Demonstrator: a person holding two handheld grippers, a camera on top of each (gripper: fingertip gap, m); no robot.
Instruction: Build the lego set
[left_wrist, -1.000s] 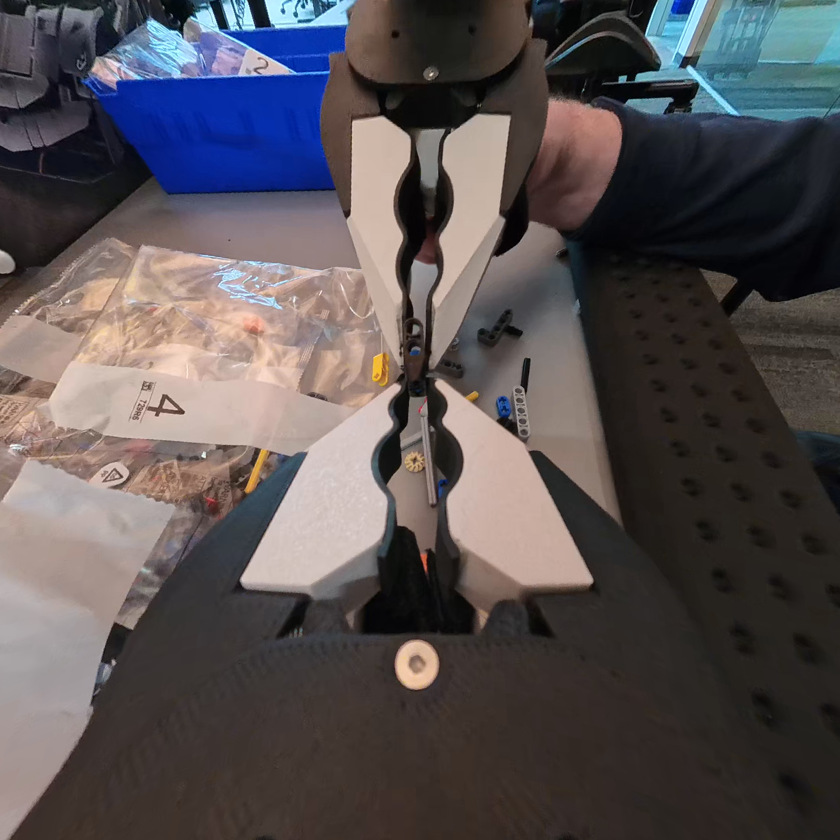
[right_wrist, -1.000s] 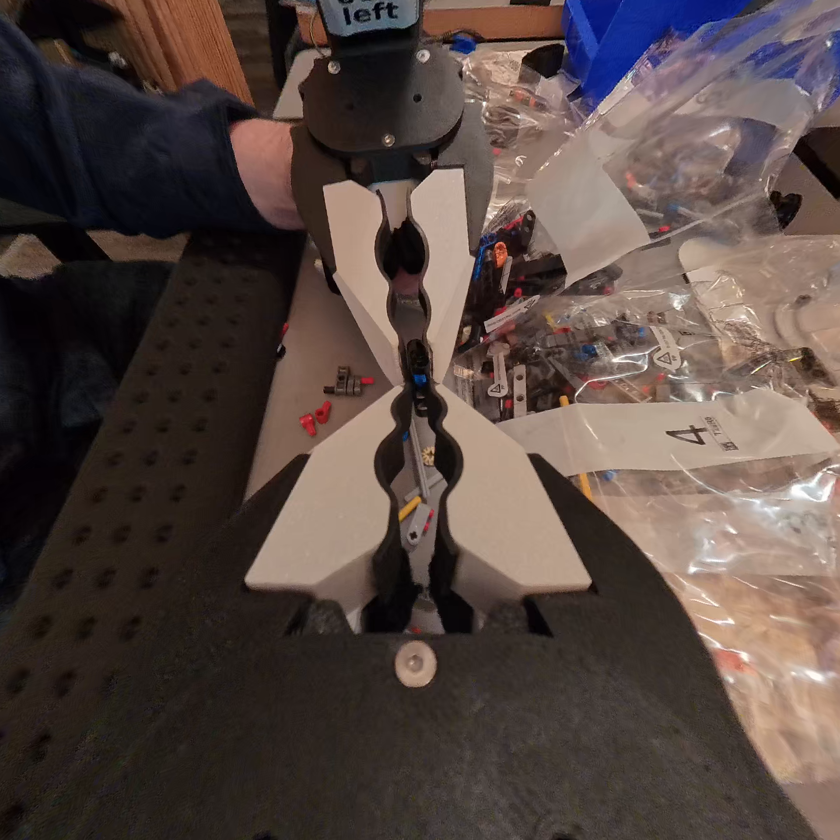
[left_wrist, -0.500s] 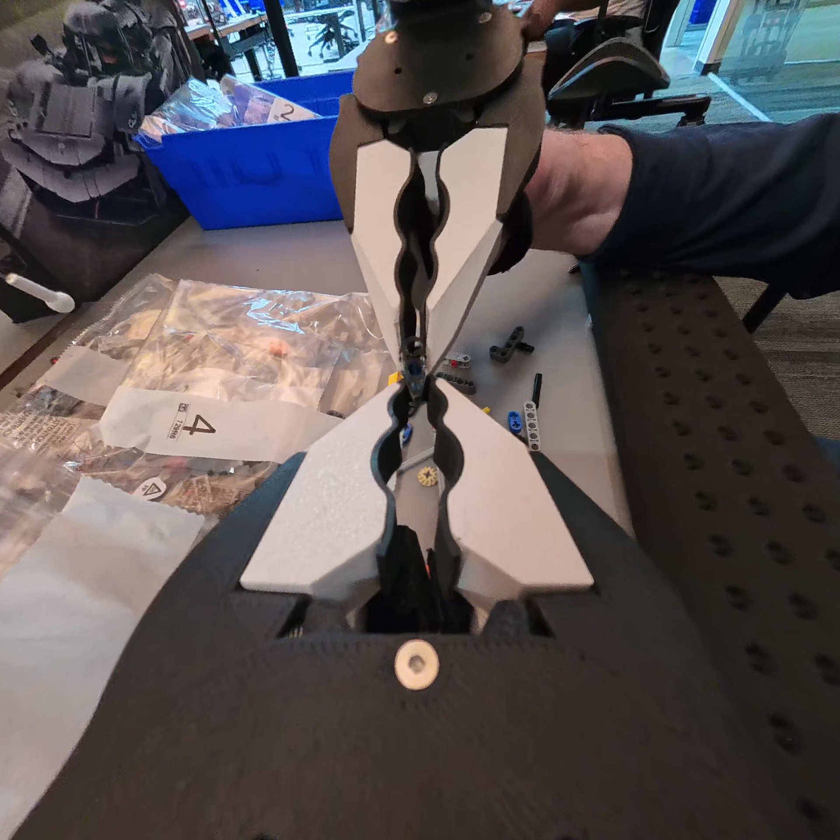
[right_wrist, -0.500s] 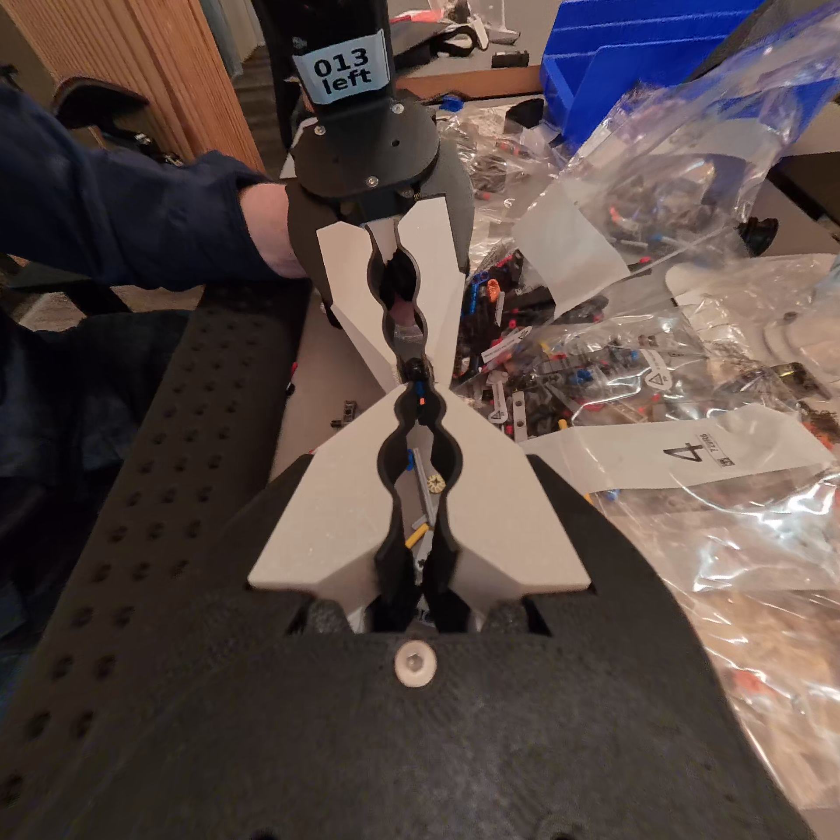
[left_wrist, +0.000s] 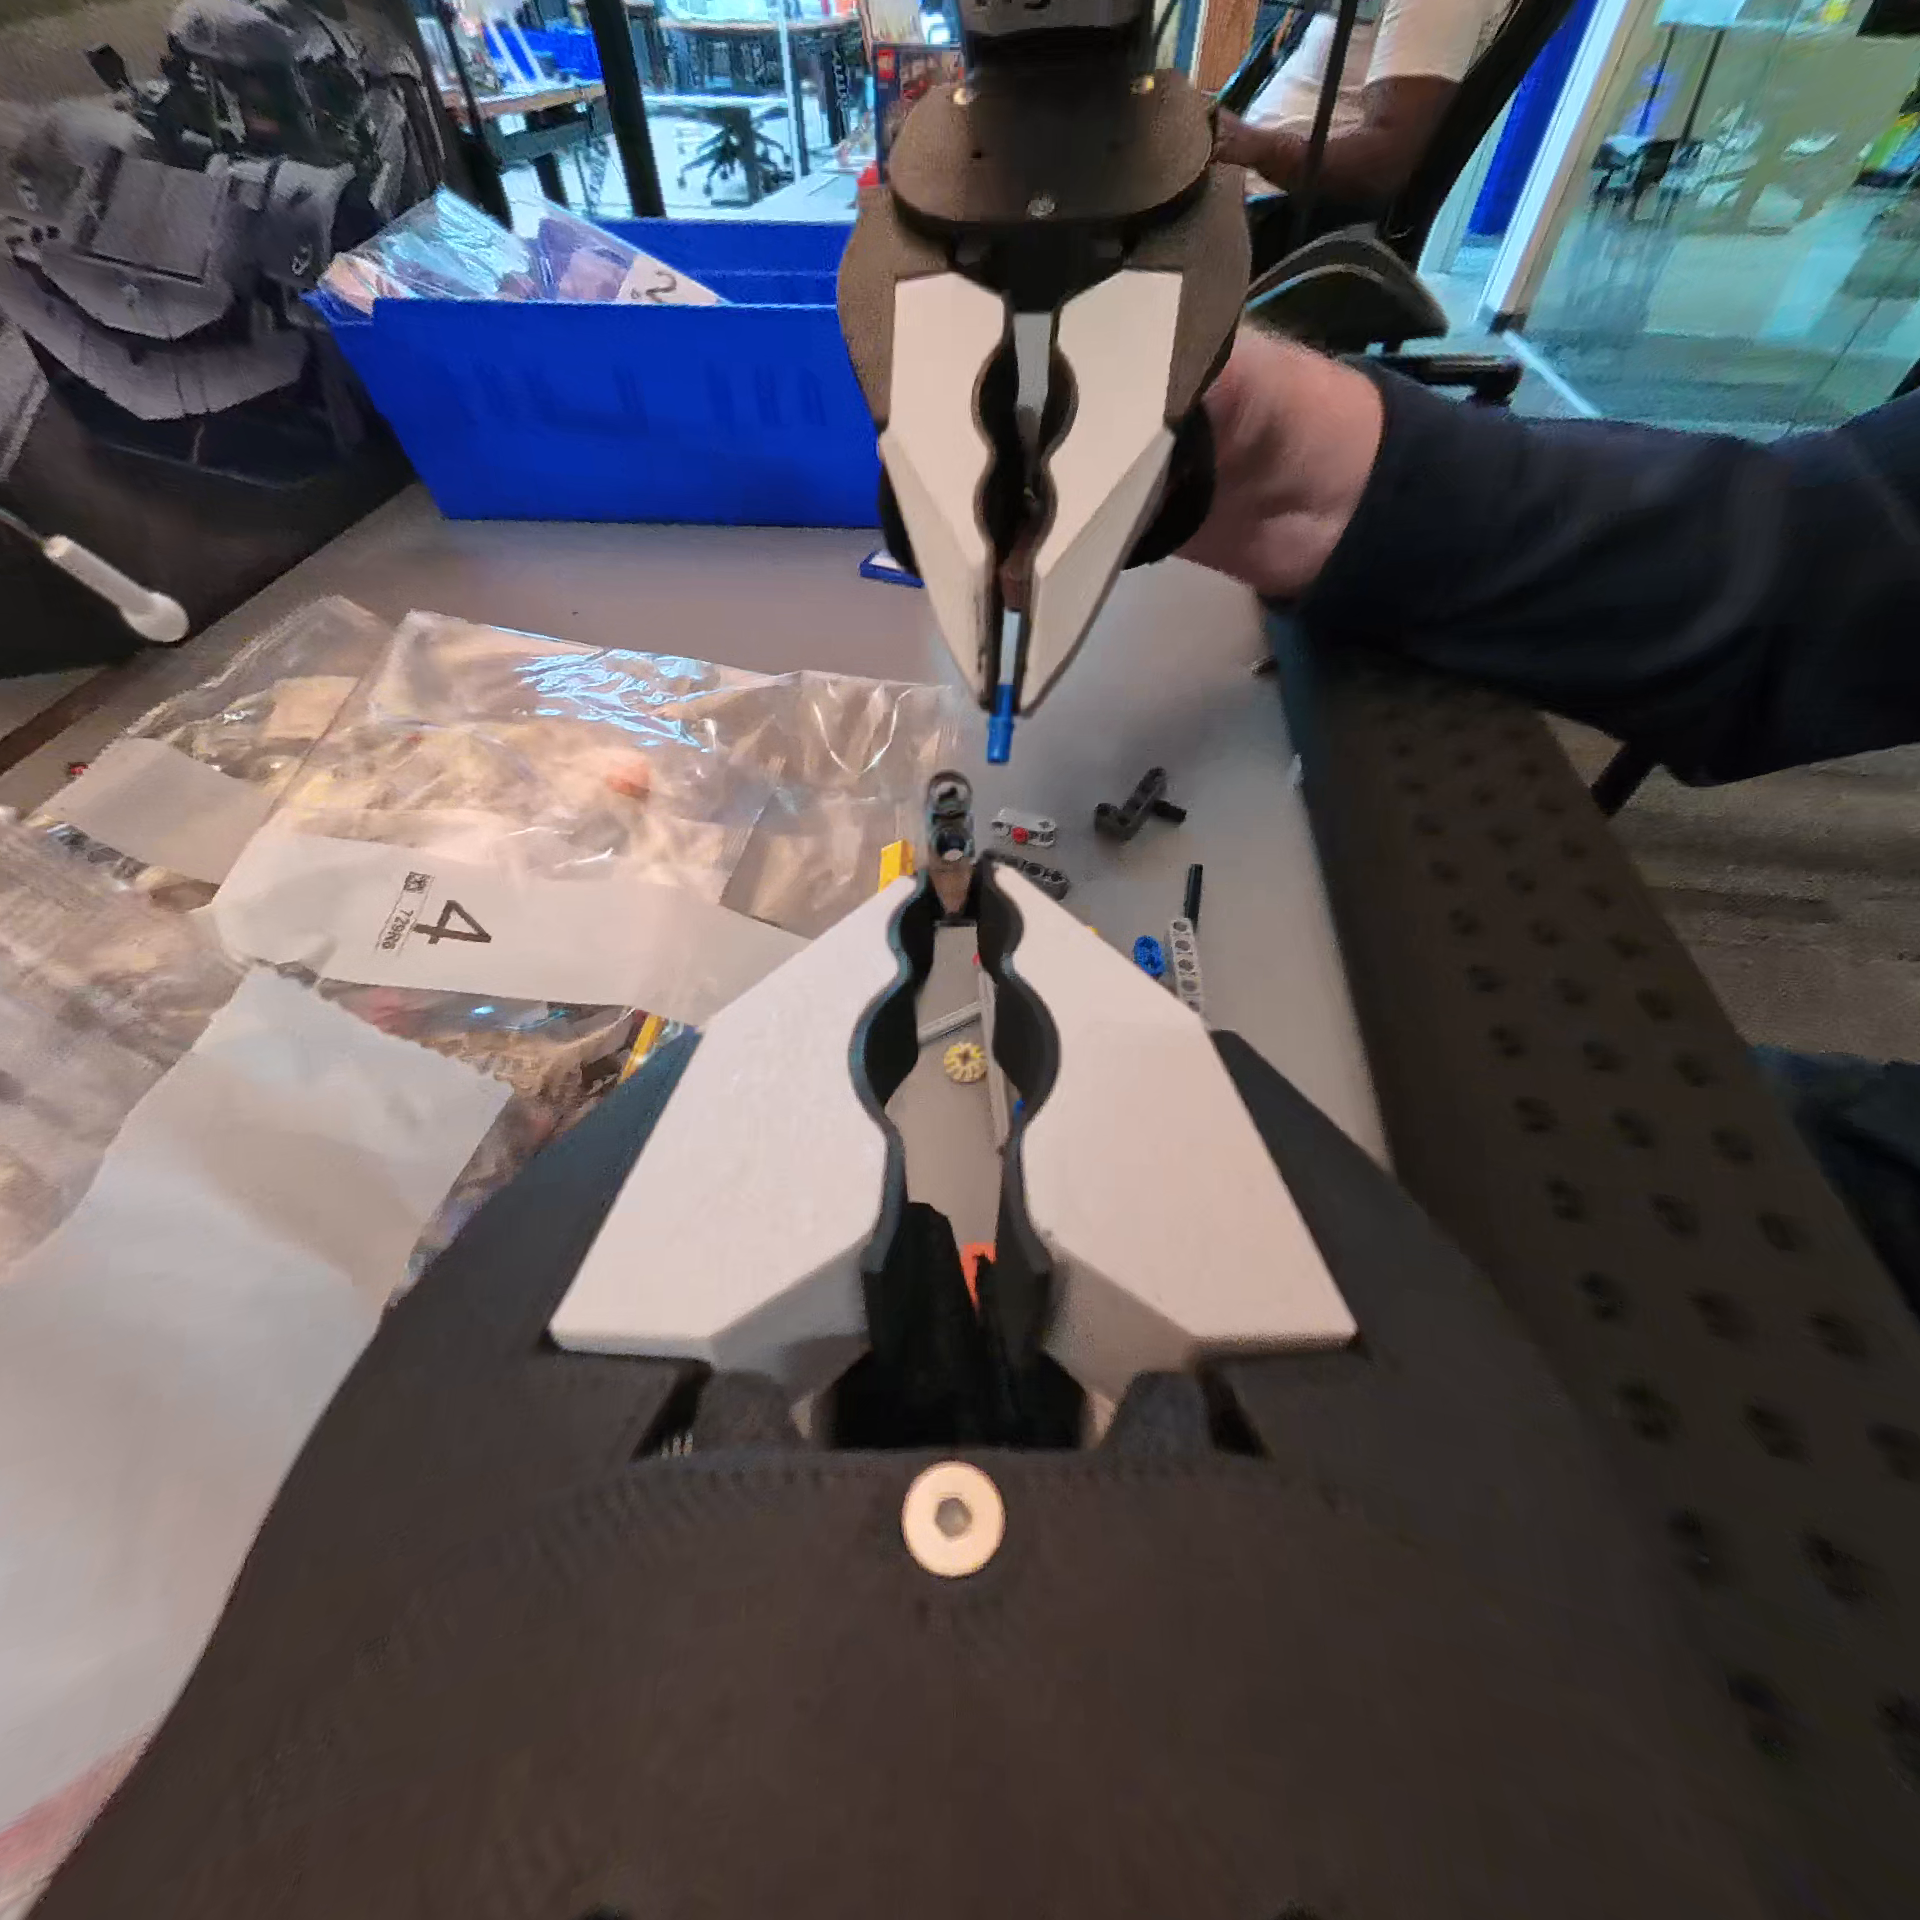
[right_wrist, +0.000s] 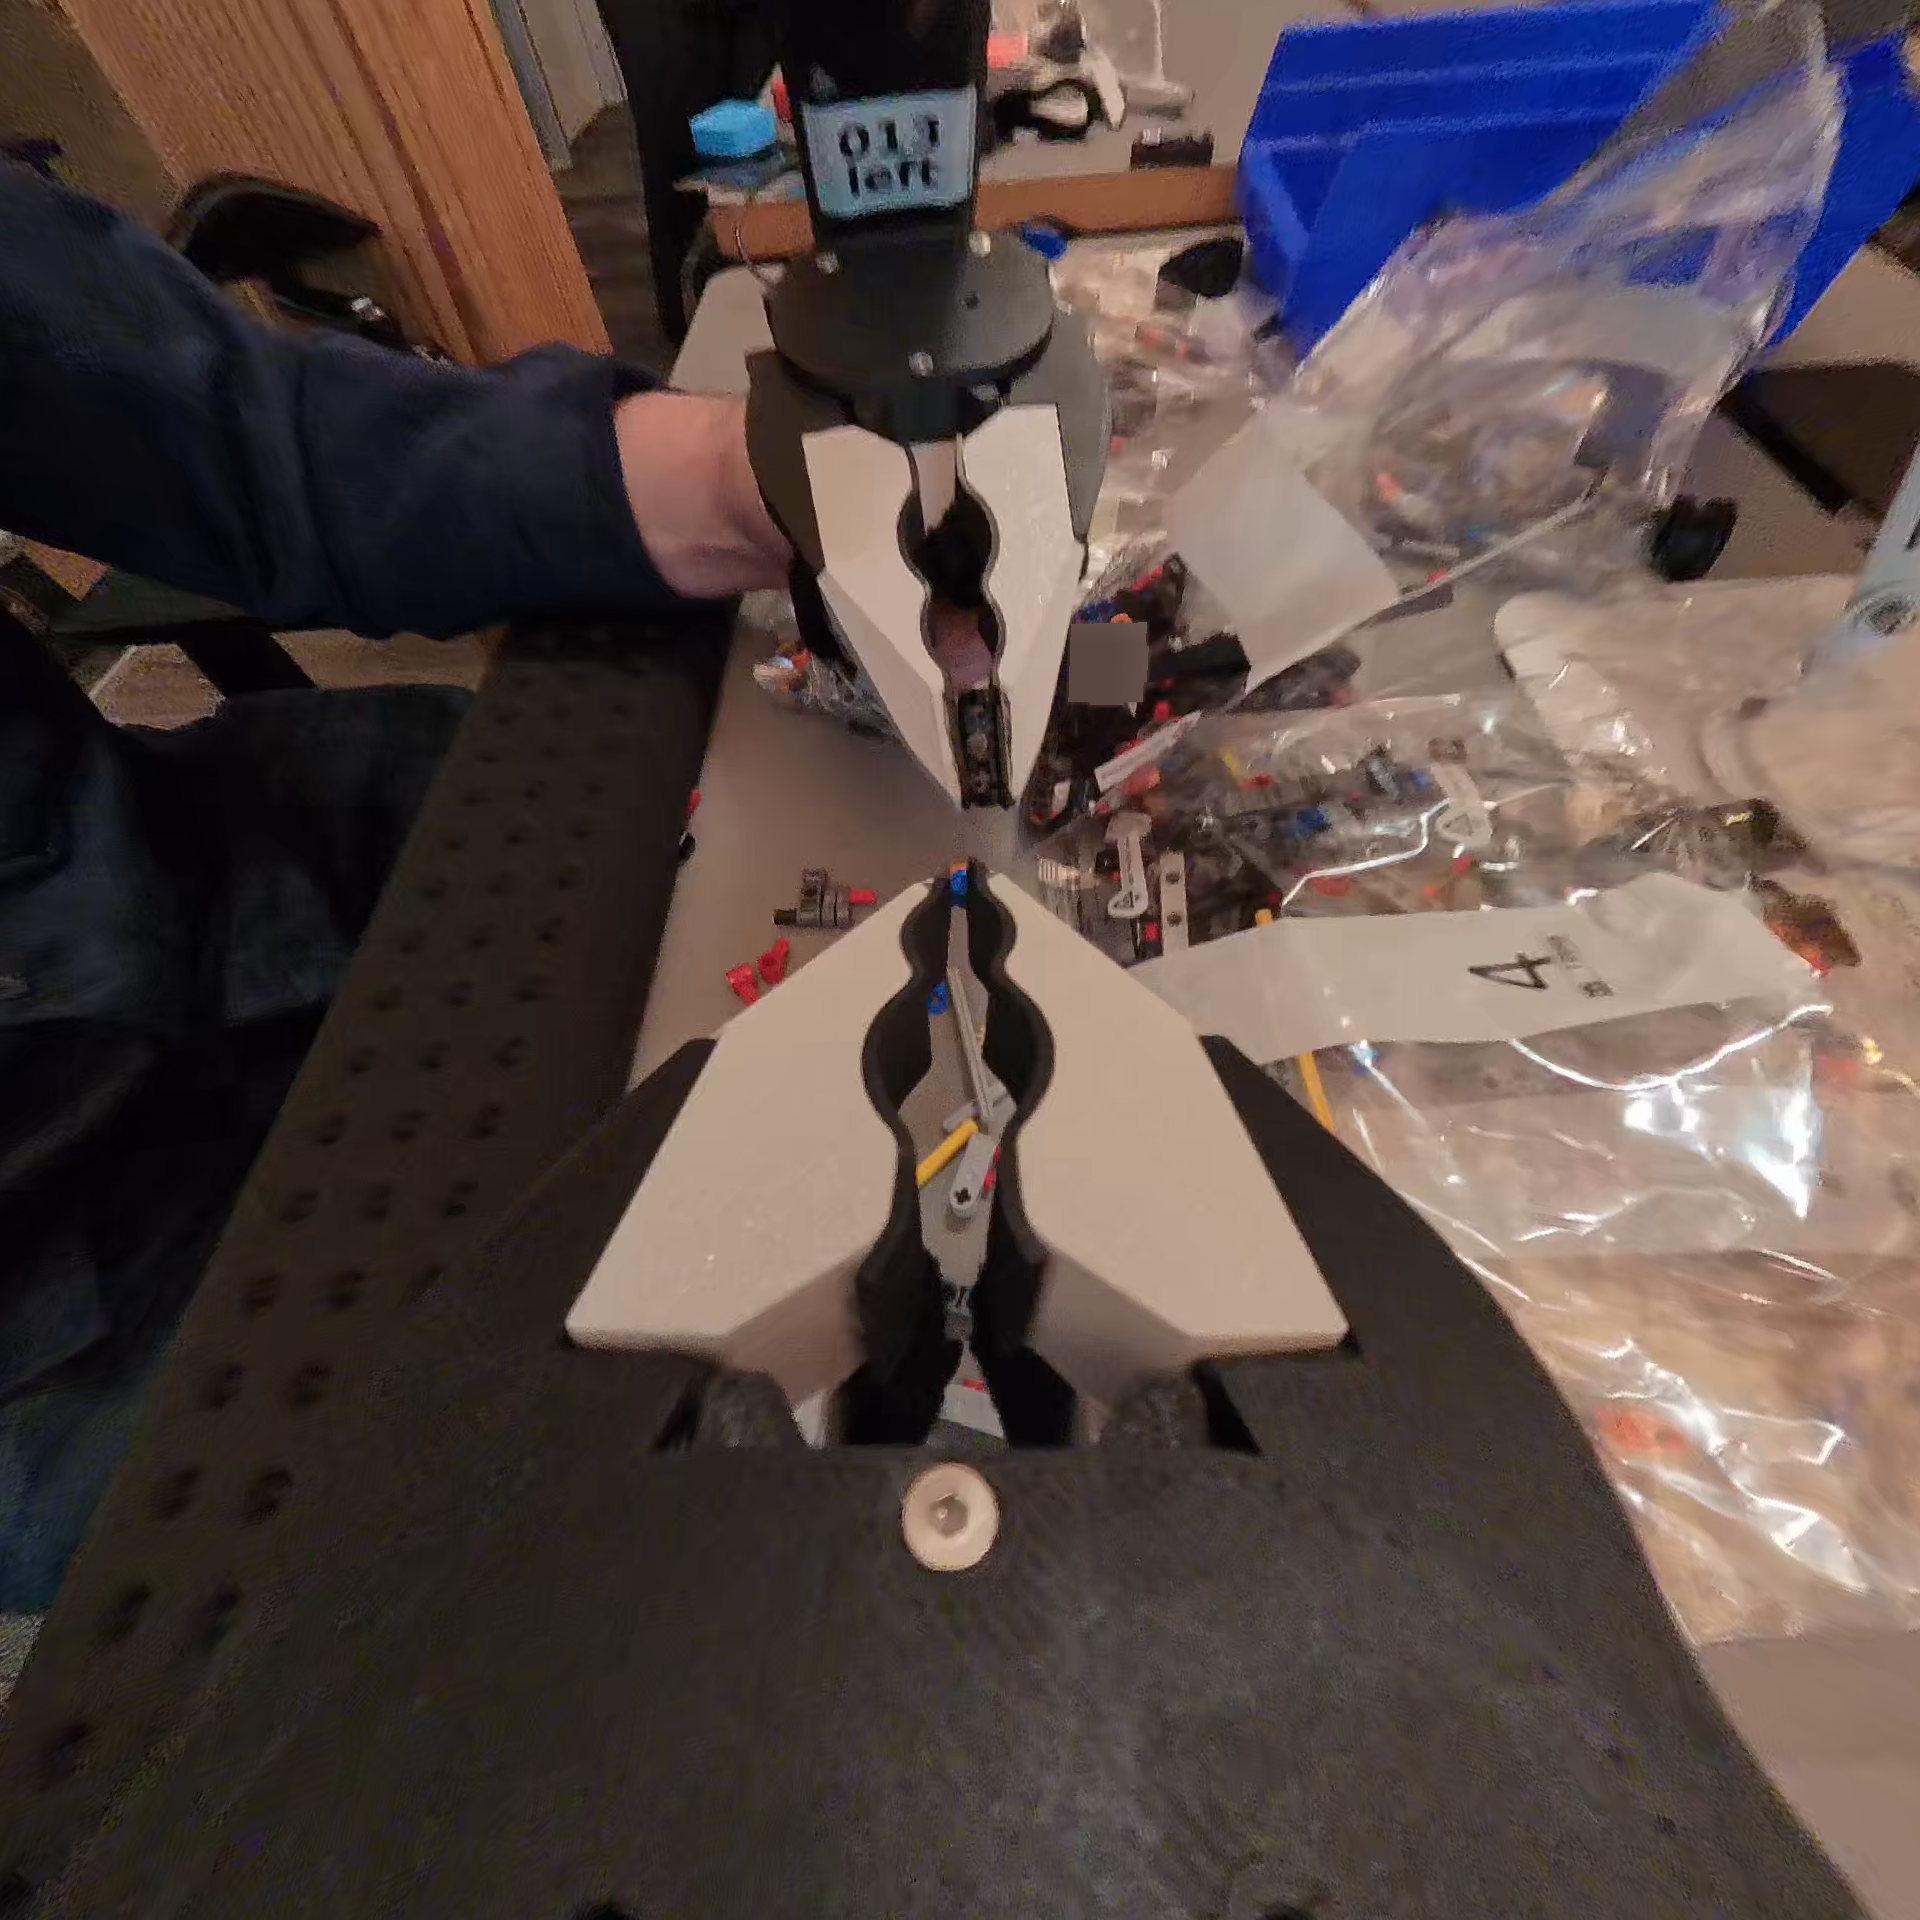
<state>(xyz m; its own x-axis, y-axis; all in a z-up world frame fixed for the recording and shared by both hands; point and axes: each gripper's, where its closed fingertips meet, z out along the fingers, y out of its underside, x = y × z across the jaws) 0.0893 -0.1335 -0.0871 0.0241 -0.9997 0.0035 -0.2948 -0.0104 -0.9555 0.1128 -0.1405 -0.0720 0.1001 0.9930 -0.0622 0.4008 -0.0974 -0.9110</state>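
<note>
My left gripper (left_wrist: 951, 888) is shut on a short dark grey beam with holes (left_wrist: 948, 821) that sticks out past its tips. My right gripper (left_wrist: 1003, 701) hangs opposite and slightly above it, shut on a blue pin (left_wrist: 1000, 732) that points at the beam across a small gap. In the right wrist view, the right gripper (right_wrist: 961, 883) holds the blue pin (right_wrist: 957, 884) at its tips. The left gripper (right_wrist: 982, 795) faces it there, with the dark beam (right_wrist: 982, 743) between its fingers. Both are held above the grey table (left_wrist: 665, 582).
Clear bags of pieces (left_wrist: 520, 790) (right_wrist: 1455, 966) cover one side of the table. A blue bin (left_wrist: 623, 416) stands at the back. A black perforated pad (left_wrist: 1558, 1039) (right_wrist: 468, 935) runs along the other side. Loose pieces (left_wrist: 1138, 810) (right_wrist: 756, 977) and a tan gear (left_wrist: 964, 1062) lie below the grippers. My left and right fingertips are right by each other. The tan gear (left_wrist: 964, 1062) sits 9 cm or so from the ends of my left fingers.
The two grippers were tip to tip with pin and beam meeting. They have now drawn apart and risen, each still holding its piece.
</note>
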